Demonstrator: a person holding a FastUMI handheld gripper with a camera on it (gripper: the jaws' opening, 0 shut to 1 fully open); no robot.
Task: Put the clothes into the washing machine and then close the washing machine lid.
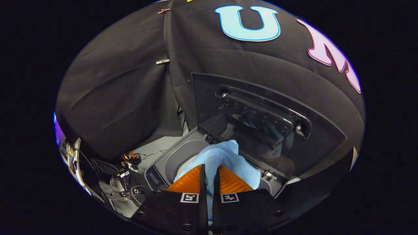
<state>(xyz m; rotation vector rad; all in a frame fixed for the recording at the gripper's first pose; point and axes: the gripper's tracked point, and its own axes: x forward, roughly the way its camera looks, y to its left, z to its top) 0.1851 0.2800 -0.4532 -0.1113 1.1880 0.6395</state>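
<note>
Nearest: gripper (pixel 209 174), fingers drawn close together with a fold of light blue cloth (pixel 225 160) pinched in the narrow slit between them. Both fingers (pixel 191 181) appear to press on the fabric, so the hold reads as firm.

Next: cloth, bunched, rising from the fingertips to a peak just ahead of them and draping down on either side. It hangs over the round opening of the washer (pixel 163 166), not yet inside the drum as far as can be told; the drum itself is hidden behind the fabric and fingers.

Beyond: washer top, grey, with the rim of the opening curving under the cloth.

Further: lid (pixel 261 120), dark, standing raised behind the opening, its inner face with a barred handle turned toward the gripper. Cloth peak lies near the lid's lower edge; touching or apart cannot be told.

Farthest: booth wall, black cloth.

Handling note, by judgement: lower the bundle straight down into the opening before parting the fingers. Check that no trailing corner lies across the rim or hinge, since a draped edge would catch when the lid comes down.
</note>
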